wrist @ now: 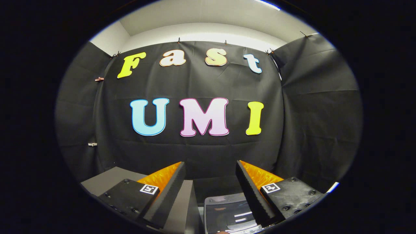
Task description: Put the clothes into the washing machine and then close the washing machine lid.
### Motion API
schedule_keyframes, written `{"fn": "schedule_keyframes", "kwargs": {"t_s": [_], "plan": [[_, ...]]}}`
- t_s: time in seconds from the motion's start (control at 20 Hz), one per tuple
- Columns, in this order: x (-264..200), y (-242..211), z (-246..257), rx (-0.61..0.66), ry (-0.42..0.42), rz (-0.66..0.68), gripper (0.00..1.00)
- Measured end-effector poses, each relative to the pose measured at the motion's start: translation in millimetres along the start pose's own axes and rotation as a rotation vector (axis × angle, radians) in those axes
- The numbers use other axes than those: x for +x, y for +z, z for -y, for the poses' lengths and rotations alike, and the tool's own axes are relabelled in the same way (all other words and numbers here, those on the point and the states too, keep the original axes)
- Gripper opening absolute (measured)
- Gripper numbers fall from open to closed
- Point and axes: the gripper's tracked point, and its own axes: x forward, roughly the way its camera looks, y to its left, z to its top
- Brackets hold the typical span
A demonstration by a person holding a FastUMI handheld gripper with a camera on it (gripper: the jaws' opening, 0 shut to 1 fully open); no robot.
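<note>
The gripper (210, 169) is held high and level, looking across the booth. Its two fingers (169, 191) are spread wide apart, released, with nothing between them. Each finger shows a dark ribbed pad on its inner face, an orange wedge behind it, and a black mounting block carrying one square black-and-white marker; two markers are counted in all.

Below the gap, lying partly under the right finger, sits one washing machine (227, 214), seen from above. Its lid (229, 211) is a dark, glossy, translucent panel in a pale grey frame, with bright strip reflections on it. Whether the lid is fully down cannot be told from this angle. A small part of something reddish-brown shows at the machine's near edge; it is too small to identify.

Below the left finger is one grey flat surface, the desk (110, 178), running from beside the machine out past the left mounting block. Its near corner beside the machine drops away as a darker grey face.

Beyond the fingers hangs the black cloth wall (201, 152), in three panels: one central, one angled on either side. Small clips pin the cloth along its top edge and left side. Above it are a white wall and ceiling.
</note>
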Motion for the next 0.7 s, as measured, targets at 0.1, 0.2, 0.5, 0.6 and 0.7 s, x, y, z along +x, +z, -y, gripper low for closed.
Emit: {"fn": "schedule_keyframes", "kwargs": {"t_s": [0.1, 0.2, 0.5, 0.6, 0.7], "plan": [[2, 4, 2, 0.001, 0.007, 0.005, 1.0], [5, 3, 8, 0.002, 0.006, 0.002, 1.0], [8, -2, 18, -0.001, -0.001, -0.015, 1.0], [9, -5, 18, -0.015, 0.006, -0.025, 1.0], [10, -2, 19, -0.018, 0.011, -0.02, 1.0]]}}
